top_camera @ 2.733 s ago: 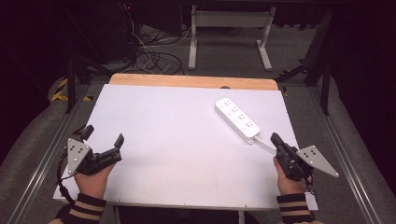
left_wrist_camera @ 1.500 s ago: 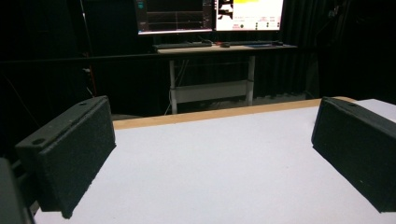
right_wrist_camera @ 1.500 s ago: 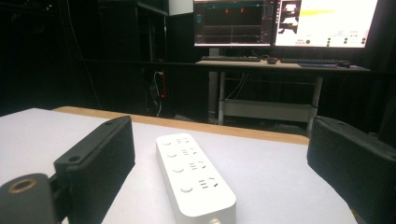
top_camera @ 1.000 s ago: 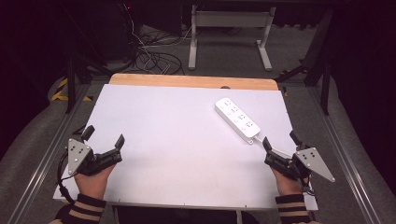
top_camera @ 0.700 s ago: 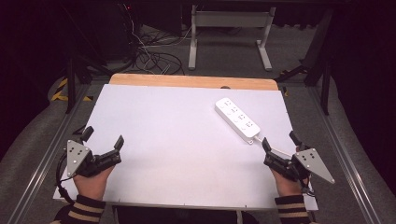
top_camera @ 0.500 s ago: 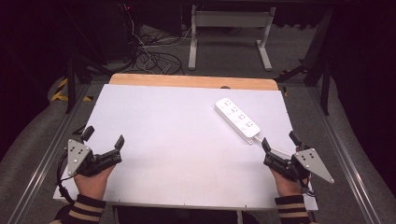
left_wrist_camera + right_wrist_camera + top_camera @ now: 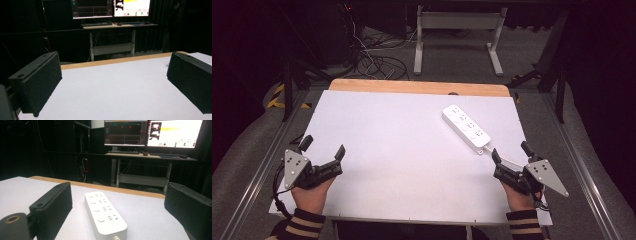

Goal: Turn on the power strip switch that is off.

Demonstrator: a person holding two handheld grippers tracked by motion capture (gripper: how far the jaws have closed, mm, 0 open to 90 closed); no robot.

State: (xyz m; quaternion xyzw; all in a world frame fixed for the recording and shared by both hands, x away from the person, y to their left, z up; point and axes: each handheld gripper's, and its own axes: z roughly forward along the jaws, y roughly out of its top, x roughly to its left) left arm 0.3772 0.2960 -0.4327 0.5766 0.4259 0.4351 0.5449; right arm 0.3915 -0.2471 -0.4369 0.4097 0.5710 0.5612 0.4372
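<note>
White tabletop (image 7: 412,150) carries both hands at its near edge: the right hand-held gripper (image 7: 509,161) rests low at the near right corner, wrist straight, its black jaws spread wide and holding nothing, aimed at the white power strip (image 7: 466,128). That strip lies flat and slantwise on the right half, just beyond the jaws and apart from them, its cord end nearest them; in the right gripper view it sits between the two open jaws. The left hand-held gripper (image 7: 323,149) rests at the near left corner, jaws equally wide and empty, well apart from the strip. Beyond the wooden far edge stand a dark room, a desk frame (image 7: 458,30), floor cables and lit monitors (image 7: 152,133).
</note>
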